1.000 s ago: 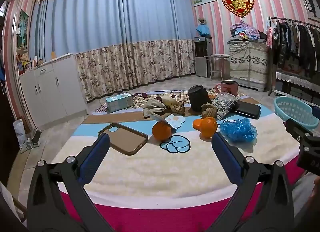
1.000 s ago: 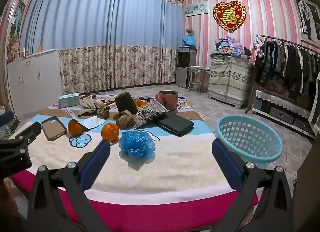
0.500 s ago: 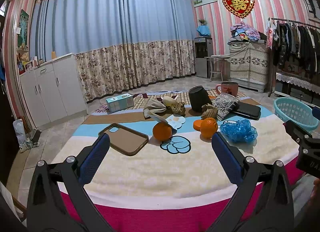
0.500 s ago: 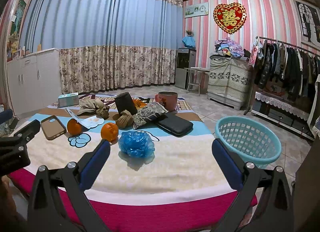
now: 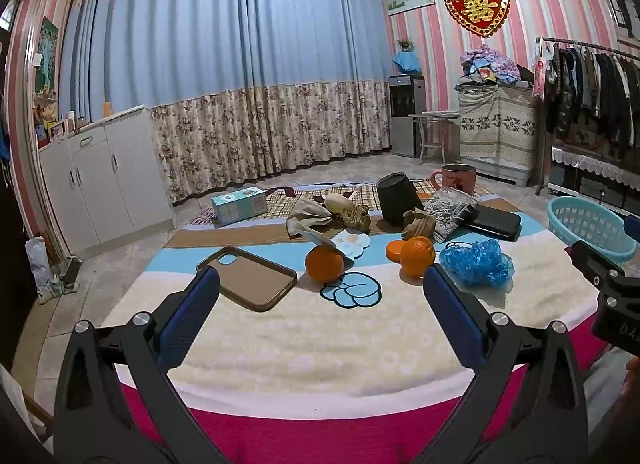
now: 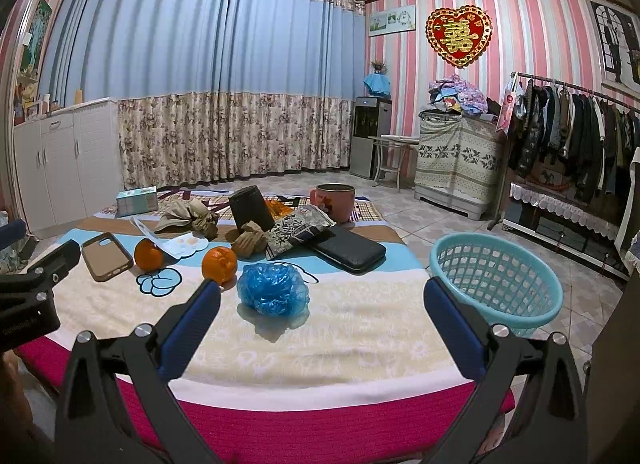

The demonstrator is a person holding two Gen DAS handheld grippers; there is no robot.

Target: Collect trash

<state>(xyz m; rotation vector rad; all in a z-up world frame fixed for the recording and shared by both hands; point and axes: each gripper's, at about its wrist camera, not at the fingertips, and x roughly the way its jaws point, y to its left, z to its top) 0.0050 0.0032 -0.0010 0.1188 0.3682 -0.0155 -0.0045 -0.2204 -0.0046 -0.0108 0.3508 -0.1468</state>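
A crumpled blue plastic bag (image 6: pixel 273 288) is seen on the blanket (image 6: pixel 340 328) just ahead and left of centre of the empty, wide-open right gripper (image 6: pixel 320 318), nearer than the equally open, empty left gripper (image 5: pixel 320 318), with the basket (image 6: pixel 496 276) to the right

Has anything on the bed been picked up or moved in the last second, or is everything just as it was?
Nothing was picked up or let go. The left gripper and right gripper stayed open and empty, drifting only slightly. The crumpled blue plastic bag, the two oranges, the brown phone case and the turquoise plastic basket lie unchanged.
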